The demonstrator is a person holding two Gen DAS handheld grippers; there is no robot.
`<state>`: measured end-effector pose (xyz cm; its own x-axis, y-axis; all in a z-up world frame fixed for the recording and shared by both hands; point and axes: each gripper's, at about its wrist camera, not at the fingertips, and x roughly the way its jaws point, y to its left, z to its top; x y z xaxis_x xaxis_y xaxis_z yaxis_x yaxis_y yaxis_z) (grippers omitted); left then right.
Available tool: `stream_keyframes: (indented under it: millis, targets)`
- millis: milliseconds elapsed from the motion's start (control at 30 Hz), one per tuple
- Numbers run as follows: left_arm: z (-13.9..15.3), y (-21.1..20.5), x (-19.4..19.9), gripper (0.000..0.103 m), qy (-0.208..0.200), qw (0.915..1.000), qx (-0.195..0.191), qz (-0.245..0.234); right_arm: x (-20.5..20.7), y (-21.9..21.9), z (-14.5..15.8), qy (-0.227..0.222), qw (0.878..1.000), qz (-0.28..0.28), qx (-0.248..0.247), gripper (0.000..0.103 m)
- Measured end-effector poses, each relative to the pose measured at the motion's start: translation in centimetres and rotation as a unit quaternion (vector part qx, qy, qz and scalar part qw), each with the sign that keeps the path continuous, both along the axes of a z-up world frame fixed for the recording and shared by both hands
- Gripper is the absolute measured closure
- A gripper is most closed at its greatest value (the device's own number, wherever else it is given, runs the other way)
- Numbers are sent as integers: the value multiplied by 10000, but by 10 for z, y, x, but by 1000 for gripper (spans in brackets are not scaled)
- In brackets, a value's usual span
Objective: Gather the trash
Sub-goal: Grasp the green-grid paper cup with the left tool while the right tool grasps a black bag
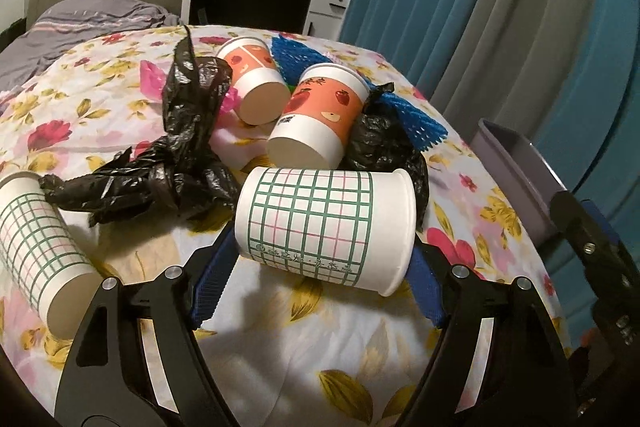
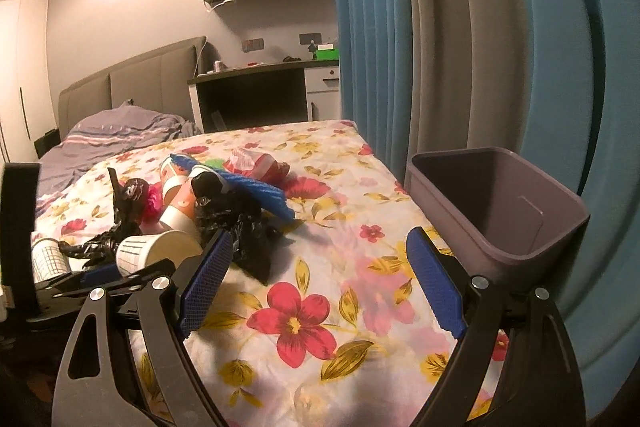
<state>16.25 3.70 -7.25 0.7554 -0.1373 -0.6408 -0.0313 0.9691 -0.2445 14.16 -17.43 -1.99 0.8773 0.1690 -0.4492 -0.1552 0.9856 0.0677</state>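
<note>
A green-checked paper cup (image 1: 320, 227) lies on its side on the floral bedspread between the fingers of my left gripper (image 1: 320, 259); the blue pads flank its ends, and contact is not clear. Behind it lie two orange fruit-print cups (image 1: 316, 119), crumpled black plastic bags (image 1: 180, 155) and blue foam netting (image 1: 416, 119). Another checked cup (image 1: 44, 251) lies at the left. My right gripper (image 2: 320, 279) is open and empty above bare bedspread, with the grey bin (image 2: 500, 211) at its right. The checked cup also shows in the right wrist view (image 2: 156, 251).
The bin stands at the bed's right edge by blue curtains (image 2: 400, 27). A grey duvet (image 2: 112, 135) and headboard are at the far end, with a desk (image 2: 256, 95) beyond. Pink and red wrappers (image 2: 256, 163) lie in the trash pile.
</note>
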Motion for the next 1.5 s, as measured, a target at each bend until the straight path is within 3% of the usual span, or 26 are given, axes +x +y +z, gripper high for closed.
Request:
stream_keyframes:
  millis: [567, 833, 1100, 1367, 1500]
  targets:
    - [54, 49, -32, 27, -795, 9937, -169, 773, 37, 41, -5, 277, 9984, 485, -107, 20]
    - [55, 63, -30, 27, -844, 9923, -237, 880, 71, 67, -21, 684, 9948, 698, -279, 29]
    - [54, 73, -27, 27, -873, 9913, -312, 930, 86, 84, -30, 954, 9904, 927, -389, 31]
    - [54, 72, -26, 27, -880, 9914, -302, 917, 96, 95, -37, 1197, 9856, 1065, -540, 51]
    - [53, 70, -26, 27, -870, 9917, -300, 893, 97, 97, -39, 1253, 9841, 1129, -562, 69]
